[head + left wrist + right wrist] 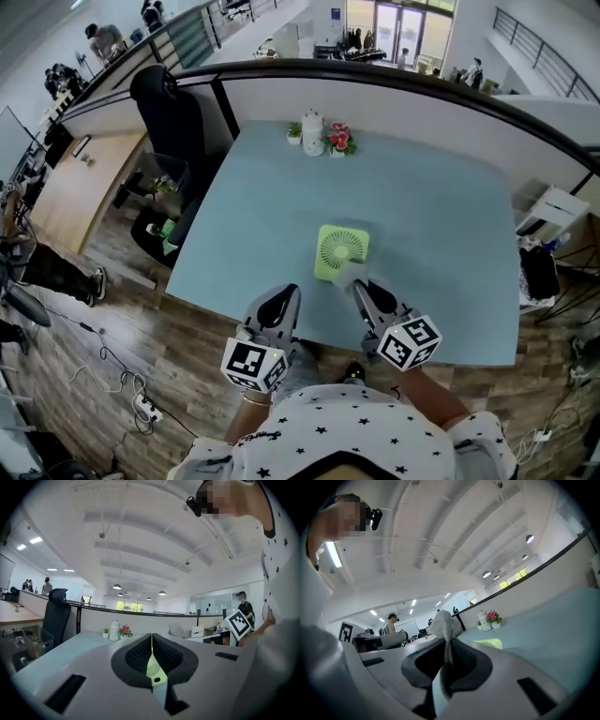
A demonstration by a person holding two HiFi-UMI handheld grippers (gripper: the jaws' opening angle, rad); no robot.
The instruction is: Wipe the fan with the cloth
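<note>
Head view: the green fan (342,251) sits at frame centre on the worktop (441,216). The right hand-held gripper (364,291) is clamped on the grey cloth (349,274) at the fan's lower right corner. The left hand-held gripper (284,298) has its jaws together and holds nothing.

1. I am looking at an open-plan office: the pale blue desk (450,216) is fenced along its far edge by a low white partition (375,98) with a dark top rail.
2. Left of the desk stands a black high-backed office chair (173,112), and beyond it a wooden desk (80,187) in the next bay.
3. Farther behind the desk, people (103,37) are at other workstations, and glass doors (398,28) close the hall.
4. On the wood floor (187,347) off the desk's front-left corner lie cables and a power strip (142,405).
5. Above the desk, pendant lights (117,587) hang in rows from a high white ceiling.
</note>
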